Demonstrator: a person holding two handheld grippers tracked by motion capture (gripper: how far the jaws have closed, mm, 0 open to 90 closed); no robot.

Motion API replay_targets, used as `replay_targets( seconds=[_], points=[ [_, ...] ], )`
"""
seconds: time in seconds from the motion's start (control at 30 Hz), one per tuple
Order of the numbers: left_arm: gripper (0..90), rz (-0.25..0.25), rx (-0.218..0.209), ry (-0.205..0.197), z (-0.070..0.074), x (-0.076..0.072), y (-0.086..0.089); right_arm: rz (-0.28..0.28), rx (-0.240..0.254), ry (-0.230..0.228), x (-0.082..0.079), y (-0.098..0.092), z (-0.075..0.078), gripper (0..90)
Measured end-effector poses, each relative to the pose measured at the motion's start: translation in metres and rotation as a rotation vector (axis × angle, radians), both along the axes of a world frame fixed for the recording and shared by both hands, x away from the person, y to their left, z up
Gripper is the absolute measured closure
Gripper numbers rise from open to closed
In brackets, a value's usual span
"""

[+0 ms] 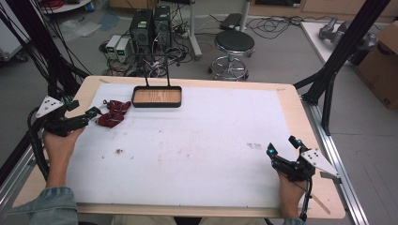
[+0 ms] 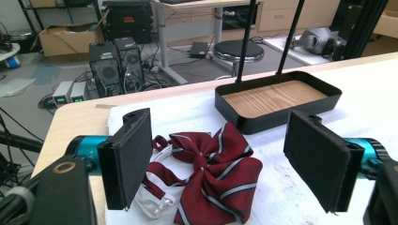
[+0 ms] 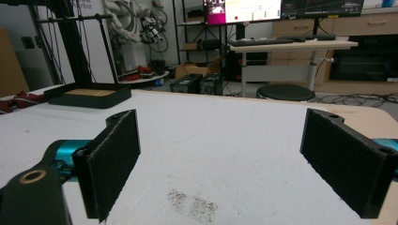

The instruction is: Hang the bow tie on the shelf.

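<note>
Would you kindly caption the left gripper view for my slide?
Open left claw frames a maroon striped fabric bow tie before a black wood-bottomed tray.

Grey floor (image 1: 281, 51) runs across the top of the high view, and there's a black round stool (image 1: 234, 43) at upper centre with two black computer towers (image 1: 151, 26) to its left in a tangle of cables (image 1: 180, 44). A cardboard box (image 1: 381, 65) sits at the right edge behind slanting black frame bars (image 1: 345, 44). In the right gripper view, a lit screen (image 3: 241, 10) glows at the top above a pale desk (image 3: 293, 46).
</note>
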State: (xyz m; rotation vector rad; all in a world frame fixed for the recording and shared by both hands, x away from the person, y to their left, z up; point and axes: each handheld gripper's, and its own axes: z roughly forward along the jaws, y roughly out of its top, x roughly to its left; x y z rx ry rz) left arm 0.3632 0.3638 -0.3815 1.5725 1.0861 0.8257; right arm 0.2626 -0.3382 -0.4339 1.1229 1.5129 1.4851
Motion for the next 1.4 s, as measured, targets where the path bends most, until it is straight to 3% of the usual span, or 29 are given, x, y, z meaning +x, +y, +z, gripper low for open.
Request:
replay_targets(
  seconds=[0.9,1.1,1.4],
  points=[
    [25.9,-0.009,0.005,-0.008,-0.001,-0.001,-0.004,0.009,-0.010,0.009,0.002,0.002,-0.001,11.5],
    [27.2,-0.012,-0.001,-0.011,-0.006,0.009,-0.008,0.011,-0.012,0.012,0.002,0.003,-0.001,11.5],
    [32.6,-0.012,-0.023,0.007,-0.024,0.037,-0.020,0.013,-0.021,0.018,0.002,0.004,-0.001,11.5]
  ],
)
